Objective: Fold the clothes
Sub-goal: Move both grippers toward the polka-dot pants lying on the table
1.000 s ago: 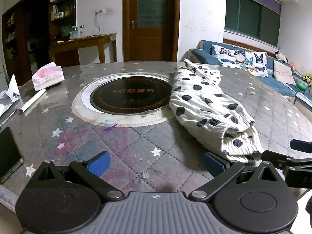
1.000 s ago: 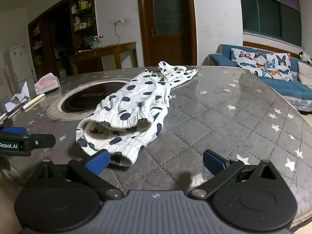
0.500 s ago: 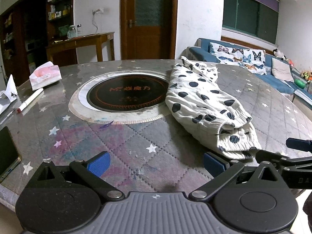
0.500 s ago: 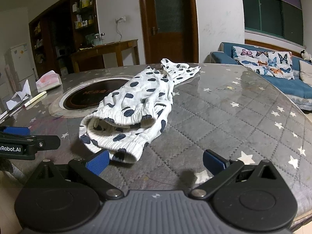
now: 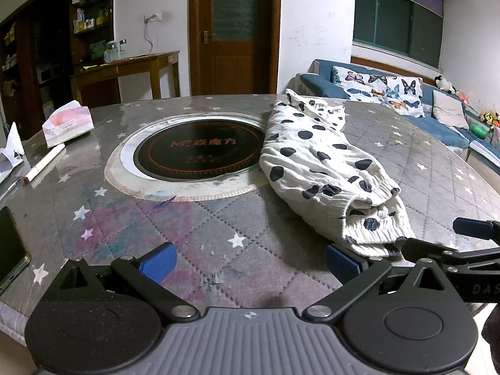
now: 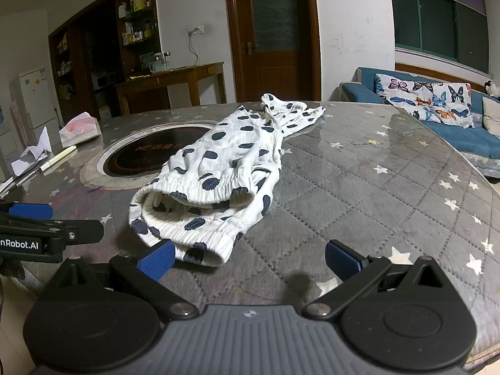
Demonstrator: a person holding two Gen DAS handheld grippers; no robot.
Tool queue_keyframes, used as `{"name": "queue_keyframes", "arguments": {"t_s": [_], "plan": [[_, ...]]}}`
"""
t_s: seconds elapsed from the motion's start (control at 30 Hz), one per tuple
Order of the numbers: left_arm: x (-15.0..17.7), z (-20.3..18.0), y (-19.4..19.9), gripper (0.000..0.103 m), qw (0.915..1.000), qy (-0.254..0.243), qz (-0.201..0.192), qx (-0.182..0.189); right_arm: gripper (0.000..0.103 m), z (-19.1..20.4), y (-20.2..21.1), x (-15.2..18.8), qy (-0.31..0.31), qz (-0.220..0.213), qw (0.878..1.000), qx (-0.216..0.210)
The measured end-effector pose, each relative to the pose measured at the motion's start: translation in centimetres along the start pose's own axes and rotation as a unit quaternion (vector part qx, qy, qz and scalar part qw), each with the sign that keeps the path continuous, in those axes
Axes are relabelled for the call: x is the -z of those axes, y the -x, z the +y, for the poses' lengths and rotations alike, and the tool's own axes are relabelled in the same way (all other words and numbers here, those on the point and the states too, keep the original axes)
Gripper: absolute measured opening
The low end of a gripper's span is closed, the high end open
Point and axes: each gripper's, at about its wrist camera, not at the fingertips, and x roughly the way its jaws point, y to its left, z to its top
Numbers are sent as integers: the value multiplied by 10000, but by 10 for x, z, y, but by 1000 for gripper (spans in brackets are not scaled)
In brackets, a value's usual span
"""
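Note:
White trousers with dark polka dots lie folded lengthwise on the round table, waistband end nearest me, legs pointing away; they also show in the right wrist view. My left gripper is open and empty, its right fingertip just short of the waistband. My right gripper is open and empty, its left fingertip at the waistband's near edge. Each gripper shows at the edge of the other's view.
The table has a grey quilted star cover and a black induction plate in its middle. A tissue pack, a marker and a phone lie at the left. A blue sofa stands beyond at the right.
Both grippers have pulled back slightly and risen, so the trousers sit a little farther off in both views. The trousers lie as before. Both grippers stay open.

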Motion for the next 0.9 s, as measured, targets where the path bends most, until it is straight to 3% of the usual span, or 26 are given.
{"name": "queue_keyframes", "arguments": {"t_s": [0.9], "plan": [[-20, -9, -9, 103, 9996, -197, -99, 151, 103, 1, -14, -9, 15, 84, 9999, -106]]}}
